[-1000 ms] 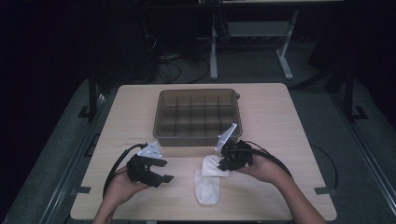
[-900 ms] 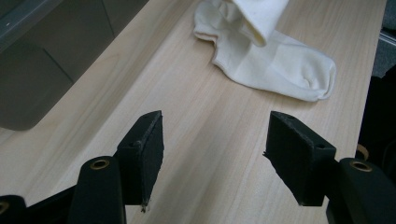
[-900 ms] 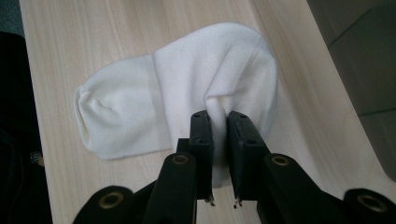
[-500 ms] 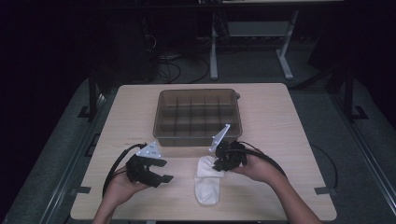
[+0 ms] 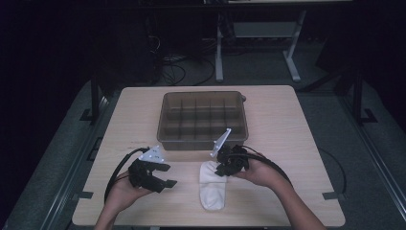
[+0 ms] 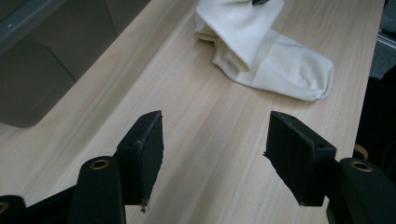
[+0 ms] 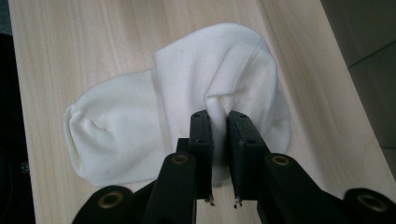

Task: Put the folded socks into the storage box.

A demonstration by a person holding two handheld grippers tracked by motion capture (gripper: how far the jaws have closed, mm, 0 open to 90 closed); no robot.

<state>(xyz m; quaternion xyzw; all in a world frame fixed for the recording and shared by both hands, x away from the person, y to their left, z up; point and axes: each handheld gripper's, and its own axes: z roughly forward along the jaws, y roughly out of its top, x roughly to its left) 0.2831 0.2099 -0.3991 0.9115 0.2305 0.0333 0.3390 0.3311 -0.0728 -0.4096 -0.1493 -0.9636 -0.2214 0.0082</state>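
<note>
A white sock (image 5: 212,186) lies on the counter (image 5: 287,124) near its front edge, just in front of a grey divided bin (image 5: 203,120). The right gripper (image 5: 229,163) sits at the sock's upper end — touching the cloth. The left gripper (image 5: 152,175) hovers well to the left, apart from the sock — its jaws spread.

The sock (image 7: 154,116) is cream-white with a fine knit weave — plain, no print. The table (image 5: 287,124) is pale wood with a straight grain. At its 12 o'clock, the divided bin (image 5: 203,120) is translucent smoky grey-brown. The gripper pads (image 6: 142,154) are matte black.
</note>
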